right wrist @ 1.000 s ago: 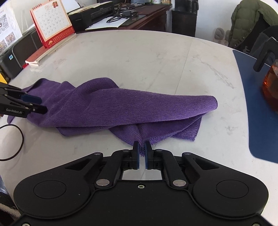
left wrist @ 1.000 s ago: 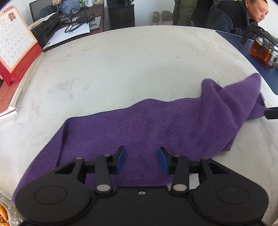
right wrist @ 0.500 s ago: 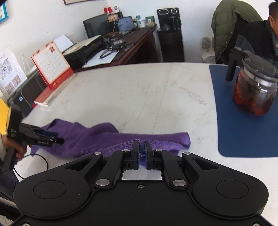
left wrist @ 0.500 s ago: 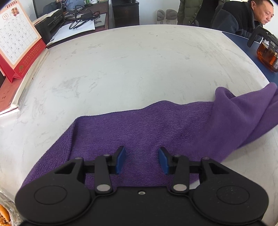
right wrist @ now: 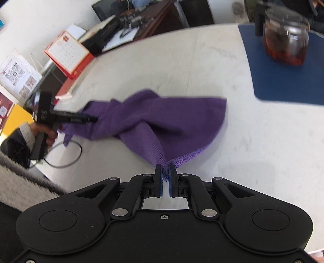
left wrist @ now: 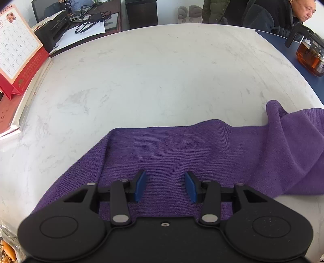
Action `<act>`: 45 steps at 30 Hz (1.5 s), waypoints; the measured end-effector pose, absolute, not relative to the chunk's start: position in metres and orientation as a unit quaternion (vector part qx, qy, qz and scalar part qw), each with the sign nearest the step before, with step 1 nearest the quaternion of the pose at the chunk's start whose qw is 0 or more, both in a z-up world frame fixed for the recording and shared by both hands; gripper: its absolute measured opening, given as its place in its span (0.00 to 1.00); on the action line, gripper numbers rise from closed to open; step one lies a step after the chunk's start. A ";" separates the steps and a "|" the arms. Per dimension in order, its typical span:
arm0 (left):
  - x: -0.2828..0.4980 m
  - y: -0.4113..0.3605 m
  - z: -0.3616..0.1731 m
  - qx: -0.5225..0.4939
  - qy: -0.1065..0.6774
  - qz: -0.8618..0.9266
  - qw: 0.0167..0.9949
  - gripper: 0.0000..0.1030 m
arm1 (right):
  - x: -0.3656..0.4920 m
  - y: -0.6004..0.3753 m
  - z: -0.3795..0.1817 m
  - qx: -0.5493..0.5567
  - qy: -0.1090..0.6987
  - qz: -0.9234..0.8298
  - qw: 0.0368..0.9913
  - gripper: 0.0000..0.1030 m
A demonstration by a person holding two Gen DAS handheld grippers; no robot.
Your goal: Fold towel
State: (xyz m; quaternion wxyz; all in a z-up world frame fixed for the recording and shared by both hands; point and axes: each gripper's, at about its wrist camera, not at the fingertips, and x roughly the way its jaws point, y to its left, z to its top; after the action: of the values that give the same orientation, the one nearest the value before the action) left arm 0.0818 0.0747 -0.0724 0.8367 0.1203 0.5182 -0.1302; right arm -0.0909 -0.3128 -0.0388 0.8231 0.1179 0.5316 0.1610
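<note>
A purple towel (left wrist: 182, 153) lies along the near part of the white marble table (left wrist: 162, 70). My left gripper (left wrist: 165, 183) stands open just over the towel's left end, its blue pads (left wrist: 139, 185) apart with flat cloth beneath them. In the right wrist view the same left gripper (right wrist: 89, 120) reaches over that end, held by a hand. My right gripper (right wrist: 166, 172) is shut on a corner of the towel (right wrist: 162, 121). The cloth rises from the table to the closed pads in a loose, twisted drape.
A red desk calendar (left wrist: 14, 54) stands on a book at the table's left edge. A glass teapot of tea (right wrist: 285, 38) sits on a blue mat (right wrist: 283, 81) at the right. A black cable loop (right wrist: 66, 159) lies near the left hand. A person (left wrist: 273, 14) sits beyond the far edge.
My right gripper has lifted its towel corner and swung it sideways, pulling the towel's right part off the table and past the left view's right edge. The left gripper has stayed put.
</note>
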 end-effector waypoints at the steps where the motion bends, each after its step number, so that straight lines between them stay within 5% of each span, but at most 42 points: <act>1: 0.082 0.073 -0.072 0.125 0.519 -0.131 0.836 0.39 | -0.092 -0.312 -0.047 0.115 0.541 0.159 0.818 0.05; 10: 0.076 0.043 -0.032 0.154 0.471 -0.169 0.852 0.39 | -0.090 -0.298 -0.082 0.068 0.571 0.166 0.801 0.11; 17: 0.059 -0.034 -0.002 0.128 0.426 -0.336 0.830 0.40 | -0.103 -0.306 -0.063 0.072 0.552 0.189 0.809 0.45; 25: 0.030 -0.121 -0.037 0.105 0.476 -0.474 0.734 0.39 | -0.058 -0.355 -0.030 0.087 0.461 0.144 0.871 0.49; 37: 0.011 -0.135 -0.086 0.132 0.551 -0.417 0.711 0.39 | 0.059 -0.326 -0.077 -0.055 0.447 0.269 0.851 0.48; 40: 0.008 -0.127 -0.087 0.125 0.554 -0.400 0.719 0.39 | 0.062 -0.316 -0.082 -0.093 0.447 0.324 0.828 0.47; 43: 0.005 -0.117 -0.088 0.110 0.555 -0.388 0.727 0.39 | 0.064 -0.311 -0.078 -0.115 0.445 0.356 0.813 0.04; 45: 0.004 -0.110 -0.090 0.100 0.554 -0.385 0.732 0.39 | 0.062 -0.313 -0.060 -0.100 0.419 0.372 0.822 0.04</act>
State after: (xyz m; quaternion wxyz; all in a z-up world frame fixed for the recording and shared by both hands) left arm 0.0037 -0.1097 -0.0898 0.7315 0.1000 0.5536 -0.3852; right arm 0.0622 -0.3133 -0.0603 0.8221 -0.1005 0.4192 0.3720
